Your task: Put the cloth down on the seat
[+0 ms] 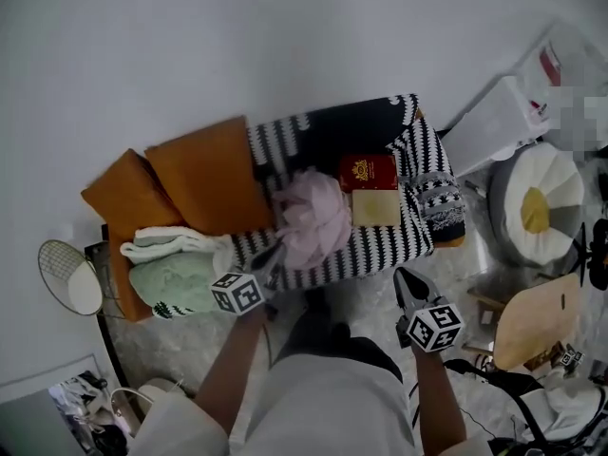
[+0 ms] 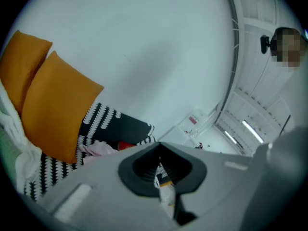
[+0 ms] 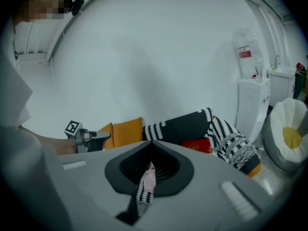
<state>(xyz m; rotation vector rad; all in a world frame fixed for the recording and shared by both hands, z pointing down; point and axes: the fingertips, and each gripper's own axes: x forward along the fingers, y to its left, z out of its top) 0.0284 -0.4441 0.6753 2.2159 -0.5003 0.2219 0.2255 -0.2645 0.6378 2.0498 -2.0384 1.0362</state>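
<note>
A crumpled pink cloth (image 1: 313,217) lies on the sofa seat, on its black-and-white patterned cover (image 1: 380,245). In the left gripper view the pink cloth (image 2: 98,148) shows low at the left, beside the jaws and not between them. My left gripper (image 1: 275,255) hangs just off the cloth's front left edge, shut and empty, and it also shows in the right gripper view (image 3: 101,135). My right gripper (image 1: 403,275) is in front of the seat's right front corner, its jaws together with nothing in them.
Two orange cushions (image 1: 214,174) lean at the sofa's left, with folded green and white cloths (image 1: 176,283) below them. A red box (image 1: 369,172) and a tan box (image 1: 376,207) lie right of the pink cloth. A white and yellow round cushion (image 1: 541,202) and a wooden chair (image 1: 537,321) stand to the right.
</note>
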